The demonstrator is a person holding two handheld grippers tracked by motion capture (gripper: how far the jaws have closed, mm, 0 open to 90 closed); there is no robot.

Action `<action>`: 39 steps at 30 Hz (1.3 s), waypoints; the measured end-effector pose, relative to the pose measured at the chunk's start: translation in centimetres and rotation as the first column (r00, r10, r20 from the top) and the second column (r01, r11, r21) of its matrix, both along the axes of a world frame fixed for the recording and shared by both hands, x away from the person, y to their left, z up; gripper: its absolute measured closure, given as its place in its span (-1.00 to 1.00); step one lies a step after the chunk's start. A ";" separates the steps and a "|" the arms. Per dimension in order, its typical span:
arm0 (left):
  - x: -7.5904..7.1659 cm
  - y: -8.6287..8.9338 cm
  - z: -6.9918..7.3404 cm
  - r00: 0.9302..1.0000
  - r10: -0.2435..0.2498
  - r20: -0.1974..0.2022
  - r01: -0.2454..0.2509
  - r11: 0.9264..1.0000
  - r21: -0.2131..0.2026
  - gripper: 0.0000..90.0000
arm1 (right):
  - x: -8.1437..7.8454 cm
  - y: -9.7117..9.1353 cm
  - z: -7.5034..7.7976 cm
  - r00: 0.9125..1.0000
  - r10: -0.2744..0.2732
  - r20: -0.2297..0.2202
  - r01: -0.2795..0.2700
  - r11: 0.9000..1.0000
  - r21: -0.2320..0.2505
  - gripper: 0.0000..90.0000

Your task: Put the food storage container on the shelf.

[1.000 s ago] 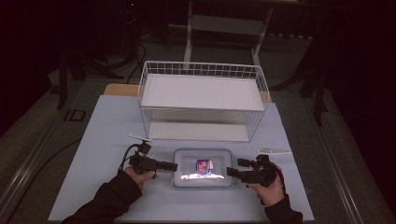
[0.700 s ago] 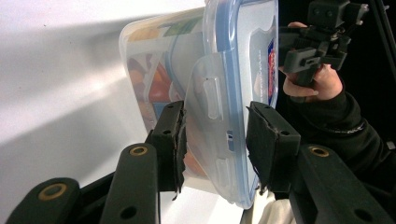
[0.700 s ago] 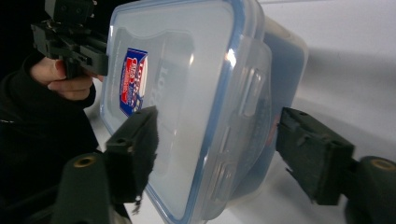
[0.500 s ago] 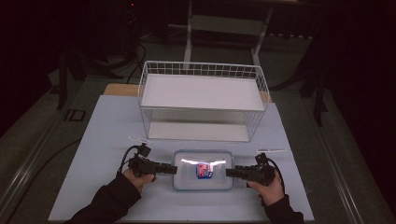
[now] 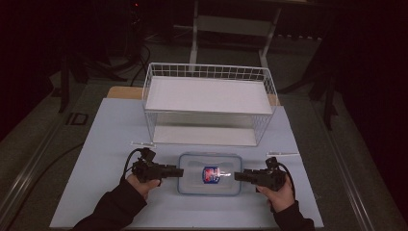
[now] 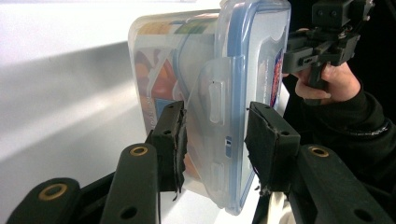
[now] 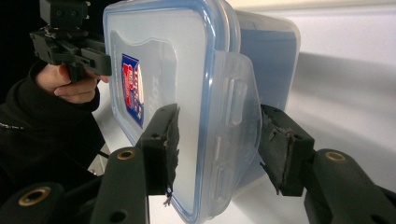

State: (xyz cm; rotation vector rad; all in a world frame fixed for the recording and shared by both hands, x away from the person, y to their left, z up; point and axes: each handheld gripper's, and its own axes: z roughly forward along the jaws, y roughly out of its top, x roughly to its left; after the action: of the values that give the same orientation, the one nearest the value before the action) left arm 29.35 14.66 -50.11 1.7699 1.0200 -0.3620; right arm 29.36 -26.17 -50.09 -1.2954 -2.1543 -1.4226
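Observation:
A clear plastic container (image 5: 209, 173) with a blue-rimmed lid and a red and blue label lies flat on the pale table (image 5: 106, 144). My left gripper (image 5: 179, 172) is at its left end. In the left gripper view the container (image 6: 233, 70) sits between the pads of the left gripper (image 6: 215, 140), which is shut across the latch flap. My right gripper (image 5: 238, 176) is at the right end. Its jaws have just been closing, and in the right gripper view they (image 7: 217, 144) press on the lid and flap of the container (image 7: 163, 60).
A white wire basket (image 5: 207, 66) with a white floor stands behind the container, at the middle back of the table. Two thin white strips (image 5: 143, 143) (image 5: 283, 154) lie on the table on either side. Dark floor surrounds the table.
The right gripper's jaws have narrowed onto the container's right end. Both hands have stayed almost in place, and the container has not shifted.

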 end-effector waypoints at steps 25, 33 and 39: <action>6.1 -1.7 0.6 0.991 0.071 0.113 -0.073 0.997 0.008 0.26 | 6.5 -1.0 2.0 0.990 -0.047 0.136 0.049 0.999 -0.010 0.10; 8.2 -2.2 -0.2 0.979 0.107 0.173 -0.113 0.993 0.025 0.23 | 8.9 -0.9 1.4 0.979 -0.059 0.194 0.063 0.998 -0.013 0.10; 9.1 -2.2 -0.9 0.971 0.126 0.204 -0.134 0.991 0.025 0.23 | 10.1 -0.7 0.6 0.972 -0.078 0.222 0.082 0.997 -0.011 0.08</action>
State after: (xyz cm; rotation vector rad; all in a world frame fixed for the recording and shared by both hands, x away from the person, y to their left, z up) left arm 38.40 12.45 -51.03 1.7238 0.9963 -0.0787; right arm 39.45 -26.85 -49.49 -1.2993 -2.2836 -1.6524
